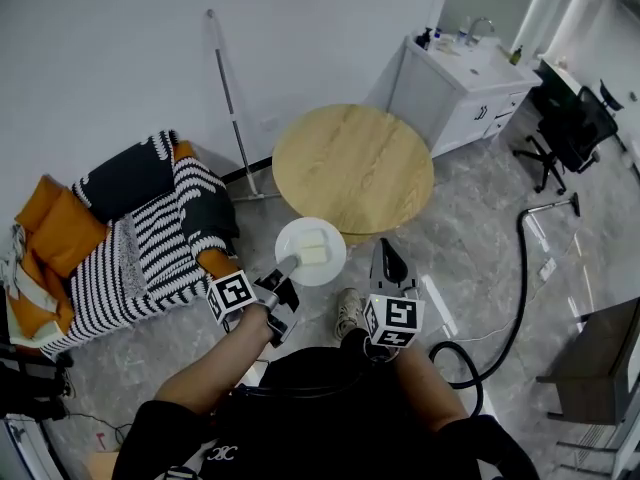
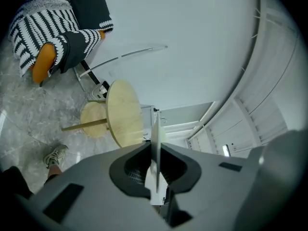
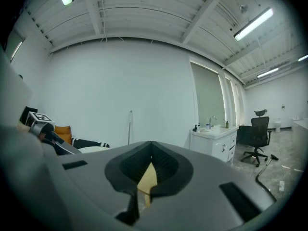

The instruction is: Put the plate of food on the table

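The left hand-held gripper (image 1: 289,265) is clamped narrowly on the near rim of the plate (image 1: 311,252). In the left gripper view this hand-held gripper (image 2: 155,152) has the plate (image 2: 156,143) standing edge-on between its dark pads as a thin white line. The right hand-held gripper (image 1: 386,252) holds nothing. In its own view its jaws (image 3: 151,149) meet at the tips, and only a sliver of pale wood shows through the gap behind them.

The plate is round, white and shallow, held roughly level in the head view. The food (image 1: 314,249) on it is a couple of pale, cream-coloured rectangular pieces lying side by side near the middle. The plate is in the air above the grey marbled floor (image 1: 480,228), with its far rim at the near edge of the counter (image 1: 353,163) and not resting on it. The counter is a round one with a light wooden top, bare on its surface.

A shoe (image 1: 348,314) shows below, between the two hand-held grippers. To the left stands an armchair (image 1: 130,230) with a black-and-white striped throw and orange cushions. A pole (image 1: 229,103) leans on the white wall behind the counter. Further right are a white sink cabinet (image 1: 455,93), a black office chair (image 1: 572,128) and a dark hose (image 1: 518,303) curling over the floor.
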`<state>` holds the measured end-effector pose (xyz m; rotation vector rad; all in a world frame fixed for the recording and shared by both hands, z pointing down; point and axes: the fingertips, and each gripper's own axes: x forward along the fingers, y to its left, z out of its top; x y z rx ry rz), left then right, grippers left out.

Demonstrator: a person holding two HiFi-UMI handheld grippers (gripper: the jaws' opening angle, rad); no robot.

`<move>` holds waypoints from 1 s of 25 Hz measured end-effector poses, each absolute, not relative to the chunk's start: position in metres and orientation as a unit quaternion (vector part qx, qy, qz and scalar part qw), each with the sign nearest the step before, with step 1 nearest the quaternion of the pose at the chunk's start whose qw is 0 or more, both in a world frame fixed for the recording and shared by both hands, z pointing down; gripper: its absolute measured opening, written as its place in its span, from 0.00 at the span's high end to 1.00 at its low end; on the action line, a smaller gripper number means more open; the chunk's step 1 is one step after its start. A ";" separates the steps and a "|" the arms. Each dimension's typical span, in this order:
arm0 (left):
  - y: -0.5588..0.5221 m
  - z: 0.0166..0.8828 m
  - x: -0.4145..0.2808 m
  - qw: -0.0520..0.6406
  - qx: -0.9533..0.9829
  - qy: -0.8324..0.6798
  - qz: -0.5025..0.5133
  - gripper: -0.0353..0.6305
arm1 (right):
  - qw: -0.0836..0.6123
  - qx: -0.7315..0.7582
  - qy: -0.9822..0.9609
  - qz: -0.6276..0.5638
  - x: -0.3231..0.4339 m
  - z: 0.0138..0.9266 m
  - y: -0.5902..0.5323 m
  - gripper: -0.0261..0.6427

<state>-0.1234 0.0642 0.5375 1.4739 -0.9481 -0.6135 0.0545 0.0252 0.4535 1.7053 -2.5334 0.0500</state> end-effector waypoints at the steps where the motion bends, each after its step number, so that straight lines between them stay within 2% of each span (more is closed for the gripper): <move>1: 0.058 0.537 -0.122 0.599 0.637 -0.408 -0.263 0.91 | 0.043 0.557 -0.829 0.019 0.055 0.454 0.019 0.95; 25: -0.099 0.532 -0.082 0.611 0.621 -0.411 -0.267 0.91 | 0.060 0.545 -0.835 0.044 0.092 0.456 -0.142 0.95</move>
